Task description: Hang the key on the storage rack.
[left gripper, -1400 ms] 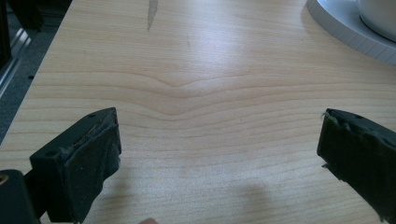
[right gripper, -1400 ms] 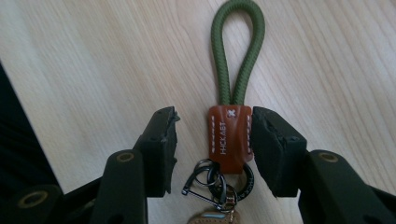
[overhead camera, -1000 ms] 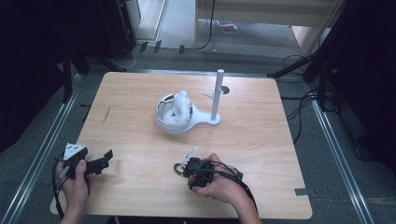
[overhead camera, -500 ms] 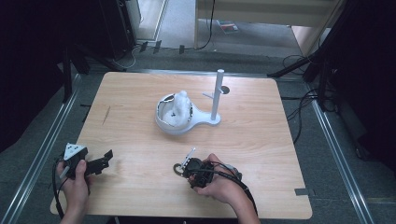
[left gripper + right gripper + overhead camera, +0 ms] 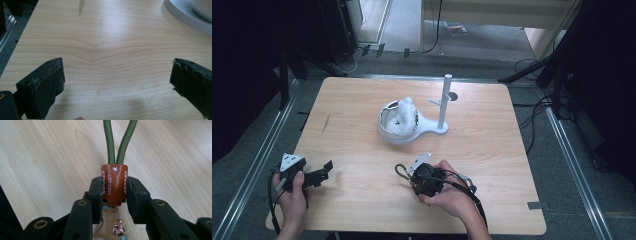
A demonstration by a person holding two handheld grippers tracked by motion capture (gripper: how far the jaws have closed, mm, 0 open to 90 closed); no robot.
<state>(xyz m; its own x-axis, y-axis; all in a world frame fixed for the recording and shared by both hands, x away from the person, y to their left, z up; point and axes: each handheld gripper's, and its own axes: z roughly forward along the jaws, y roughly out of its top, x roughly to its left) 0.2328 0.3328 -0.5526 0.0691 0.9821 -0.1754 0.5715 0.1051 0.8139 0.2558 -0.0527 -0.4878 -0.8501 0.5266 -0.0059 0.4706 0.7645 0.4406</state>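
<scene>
Near the table's [image 5: 362,100] front edge, right of centre, the right gripper [image 5: 115,187] has just been closing its jaws and now clamps the brown leather tab [image 5: 114,182] of a keychain, whose green cord loop [image 5: 401,171] points away toward the far left, long axis along the jaws. At the front-left corner, the left gripper [image 5: 324,169] is unmoved, jaws wide apart over bare wood.

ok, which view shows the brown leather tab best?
Right gripper view: the leather tab sits close up between the right claw pads, stitching and green cord clear. High view gives just a small cord loop by the hand.
</scene>
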